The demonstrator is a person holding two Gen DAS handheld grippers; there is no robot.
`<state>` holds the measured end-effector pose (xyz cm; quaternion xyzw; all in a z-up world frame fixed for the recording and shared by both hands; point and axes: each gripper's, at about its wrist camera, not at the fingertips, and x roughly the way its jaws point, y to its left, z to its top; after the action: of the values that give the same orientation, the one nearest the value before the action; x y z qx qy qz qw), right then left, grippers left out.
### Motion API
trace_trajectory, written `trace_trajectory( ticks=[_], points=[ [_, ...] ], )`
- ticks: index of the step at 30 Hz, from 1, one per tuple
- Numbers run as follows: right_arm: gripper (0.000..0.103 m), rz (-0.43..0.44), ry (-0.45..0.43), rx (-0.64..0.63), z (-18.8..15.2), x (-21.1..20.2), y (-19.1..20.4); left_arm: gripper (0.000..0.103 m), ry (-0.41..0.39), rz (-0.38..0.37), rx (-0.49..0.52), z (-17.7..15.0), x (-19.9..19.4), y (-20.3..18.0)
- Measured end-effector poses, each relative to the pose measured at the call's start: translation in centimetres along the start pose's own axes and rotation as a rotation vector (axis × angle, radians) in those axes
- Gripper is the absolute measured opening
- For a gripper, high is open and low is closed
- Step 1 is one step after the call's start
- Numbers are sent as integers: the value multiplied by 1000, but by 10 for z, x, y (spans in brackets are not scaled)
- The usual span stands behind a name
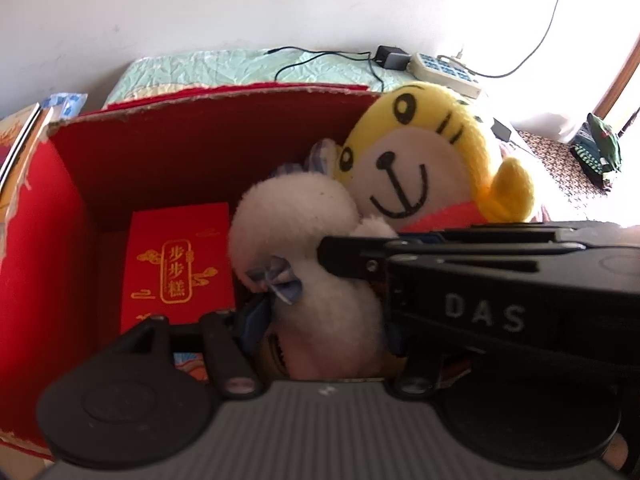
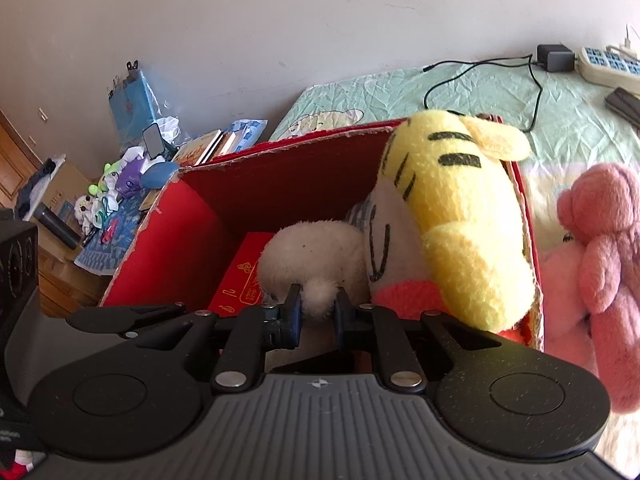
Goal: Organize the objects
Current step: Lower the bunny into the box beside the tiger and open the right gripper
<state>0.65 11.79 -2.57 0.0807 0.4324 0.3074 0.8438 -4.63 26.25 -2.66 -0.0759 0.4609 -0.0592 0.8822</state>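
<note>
Red box (image 2: 280, 184) holds white plush (image 2: 316, 256) beside yellow tiger (image 2: 460, 208) | your right gripper (image 2: 317, 312) pinches the plush's small limb | your left gripper (image 1: 320, 320) straddles its body, grip unclear

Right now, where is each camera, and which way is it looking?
Left wrist view: sits on the left gripper, looks into the red box at the white toy; the right gripper crosses it.
Right wrist view: sits on the right gripper, which pinches the white toy; a pink toy lies outside the red box.
Both show the yellow tiger and the small red packet.
</note>
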Motion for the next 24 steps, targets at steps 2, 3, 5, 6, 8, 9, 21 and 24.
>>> trace_trajectory(
  ticks=[2,3,5,6,8,9,21,24],
  points=[
    [14,-1,-6,-11,-2,-1,1,64,2,6,-7,-1,1,1],
    [14,-4,-9,-18,-3,-1,2,64,0,8,-9,-1,0,2],
    [15,-11,-14,-25,-4,-1,3,65,2,11,-14,-1,1,2],
    [15,-12,-14,-22,-4,-1,3,65,3,13,-16,0,1,2],
    [15,-10,-15,-19,-4,-1,3,67,4,20,-21,-1,1,3],
    [15,-9,-15,-17,-4,-1,3,68,5,23,-25,-1,1,3],
    [16,-8,-20,2,-6,-7,1,92,-29,85,20,-3,-6,-11],
    [16,-3,-22,7,-7,-10,0,92,-27,88,15,-2,-6,-12]
  ],
)
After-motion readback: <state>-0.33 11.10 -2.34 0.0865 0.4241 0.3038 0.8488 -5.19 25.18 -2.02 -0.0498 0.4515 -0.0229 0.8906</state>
